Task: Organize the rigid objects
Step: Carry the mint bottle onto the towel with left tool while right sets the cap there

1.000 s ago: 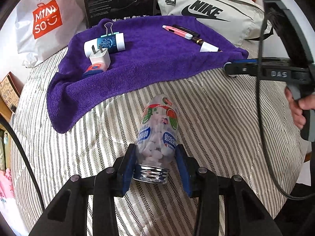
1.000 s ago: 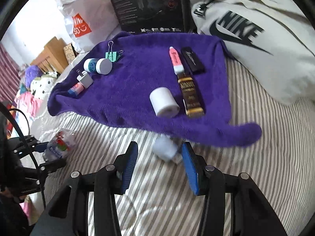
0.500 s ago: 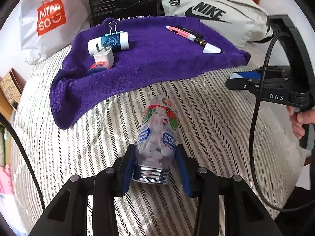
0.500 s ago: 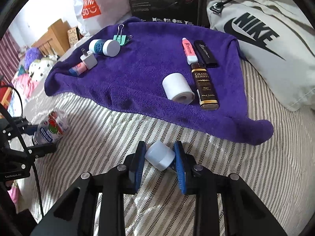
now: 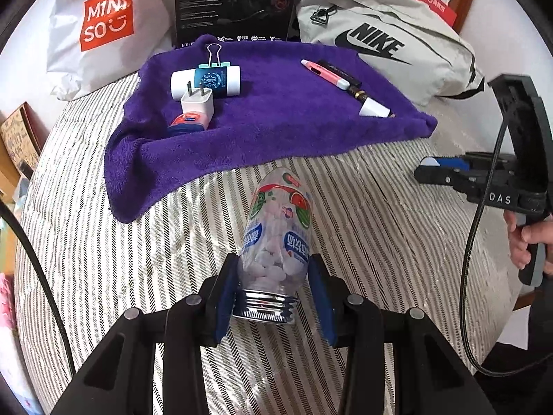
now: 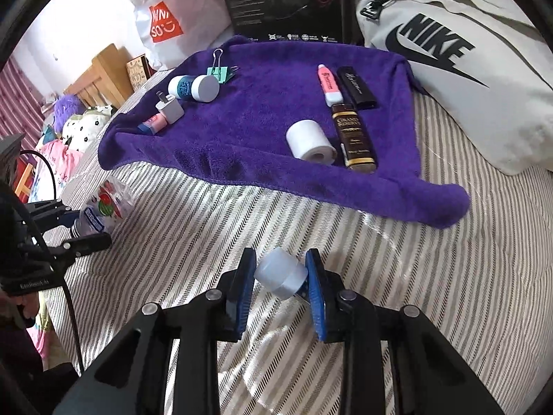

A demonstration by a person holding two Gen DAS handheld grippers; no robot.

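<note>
A clear candy bottle [image 5: 276, 221] with white sweets and a bare threaded neck lies over the striped bedcover [image 5: 380, 242]. My left gripper [image 5: 274, 266] is shut on it near the neck. My right gripper [image 6: 280, 259] is shut on a pale bluish cap [image 6: 280, 273], held just above the bedcover in front of the purple towel [image 6: 262, 110]. The right wrist view shows the bottle [image 6: 103, 207] at far left. In the left wrist view the right gripper [image 5: 428, 169] sits at the right, with a person's hand [image 5: 525, 238] on its handle.
On the towel [image 5: 283, 117] lie a binder clip [image 6: 221, 71], a white and blue jar [image 6: 193, 86], a charger plug [image 6: 169, 109], a pink marker [image 6: 330, 84], a brown bottle [image 6: 354, 138] and a white roll [image 6: 311, 140]. Behind it stand a Nike bag [image 6: 449, 62], a black box [image 6: 287, 0] and a shopping bag [image 5: 103, 24].
My right gripper closed on the cap at the towel's edge and drew it back a little from the towel. The left gripper kept its hold on the bottle, nearly still.
</note>
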